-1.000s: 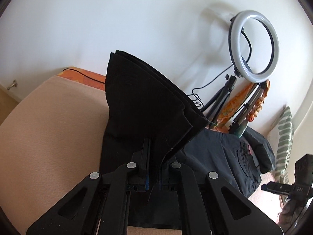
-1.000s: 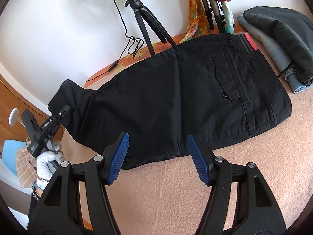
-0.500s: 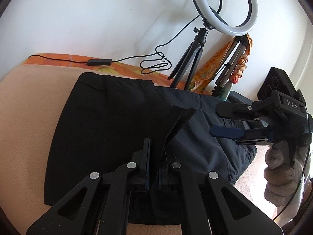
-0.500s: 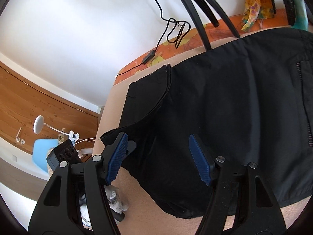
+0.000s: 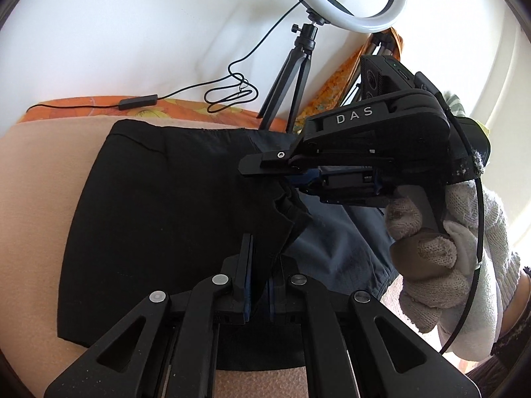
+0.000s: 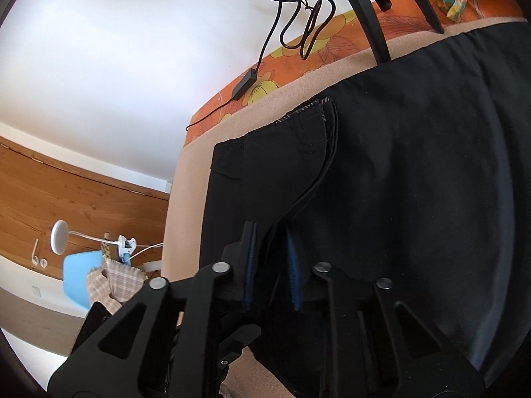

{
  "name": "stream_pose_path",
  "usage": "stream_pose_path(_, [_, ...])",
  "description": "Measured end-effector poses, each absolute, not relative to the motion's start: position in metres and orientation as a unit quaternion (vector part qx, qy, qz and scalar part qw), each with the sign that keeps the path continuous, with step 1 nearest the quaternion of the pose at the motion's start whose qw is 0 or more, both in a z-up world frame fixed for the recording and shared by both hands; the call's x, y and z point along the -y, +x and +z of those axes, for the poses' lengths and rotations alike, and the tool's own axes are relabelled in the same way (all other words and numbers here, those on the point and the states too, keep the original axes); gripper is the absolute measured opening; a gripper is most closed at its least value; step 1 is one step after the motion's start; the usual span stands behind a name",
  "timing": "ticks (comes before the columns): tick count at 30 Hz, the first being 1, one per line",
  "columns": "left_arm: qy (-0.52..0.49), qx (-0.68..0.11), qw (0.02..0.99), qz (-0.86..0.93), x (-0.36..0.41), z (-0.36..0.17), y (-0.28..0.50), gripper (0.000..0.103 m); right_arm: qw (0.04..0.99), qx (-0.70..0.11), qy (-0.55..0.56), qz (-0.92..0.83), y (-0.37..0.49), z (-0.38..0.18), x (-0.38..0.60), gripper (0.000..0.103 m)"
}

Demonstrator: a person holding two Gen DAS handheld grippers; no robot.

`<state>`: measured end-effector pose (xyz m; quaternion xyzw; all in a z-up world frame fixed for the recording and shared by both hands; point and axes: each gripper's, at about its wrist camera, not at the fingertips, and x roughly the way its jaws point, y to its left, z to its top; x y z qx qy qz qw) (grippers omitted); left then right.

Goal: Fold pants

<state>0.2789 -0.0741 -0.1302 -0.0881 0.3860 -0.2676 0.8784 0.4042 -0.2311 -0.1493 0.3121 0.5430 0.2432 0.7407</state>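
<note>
Since a moment ago the right claw [image 6: 270, 265] has closed in from open onto the folded hem of the pants [image 5: 159, 205], and it now sits just beside the left claw [image 5: 260, 282], which stays pinched on the same lifted edge. Both claws hold cloth between narrow blue pads [image 6: 293, 272]. From the hem outward, the pants lie doubled over on the beige bed [image 5: 36, 172]. Beyond the pants, a ring light [image 5: 345, 0] on its tripod stands against the white wall.
</note>
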Motion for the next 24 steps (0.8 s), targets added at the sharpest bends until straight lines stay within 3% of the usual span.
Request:
stream_pose_path(4, [-0.071,-0.416,0.862,-0.28,0.072,-0.122,0.276,0.024,0.765,-0.537,0.268,0.233,0.404,-0.145,0.221,0.006])
stream_pose_path(6, [-0.064,-0.42,0.86,-0.283,0.063,-0.113,0.27,0.052,0.776,-0.536,0.244,0.226,0.404,-0.143,0.217,0.005])
stream_pose_path(8, [-0.07,-0.406,0.864,-0.288,0.047,-0.102,0.263,0.058,0.788,-0.532,0.219,0.221,0.406,-0.14,0.213,0.005])
stream_pose_path(15, [-0.089,-0.377,0.902,-0.189,-0.012,-0.093,0.273,0.058,0.814,-0.513,0.172,0.214,0.397,-0.121,0.232,0.005])
stream_pose_path(24, [-0.044,-0.39,0.898,-0.198,0.024,-0.109,0.281,0.058,0.831,-0.502,0.157,0.182,0.386,-0.093,0.301,0.005])
